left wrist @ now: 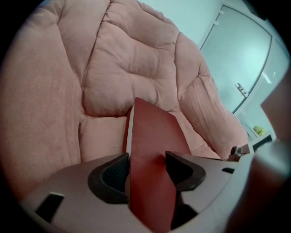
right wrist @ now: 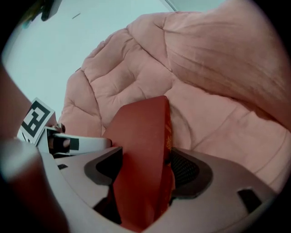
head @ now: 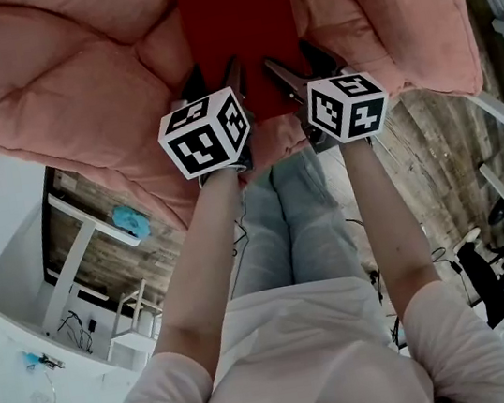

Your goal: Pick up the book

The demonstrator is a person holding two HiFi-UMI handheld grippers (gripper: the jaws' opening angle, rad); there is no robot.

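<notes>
- Left gripper (left wrist: pixel 148 167) is clamped on the red book (left wrist: pixel 154 132), a pad tight against each face
- Right gripper (right wrist: pixel 146 167) has its jaws wide apart, the same book between them, unpressed
- Book stretches ahead of both jaws onto the pink cushion (left wrist: pixel 127 68)

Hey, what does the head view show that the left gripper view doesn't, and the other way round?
Only the head view: the person's forearms, legs and the wooden floor. Only the left gripper view: the white page edge of the book, the black pads of the left claw either side of it, and a door. Both: the red book and the pink cushion.
</notes>
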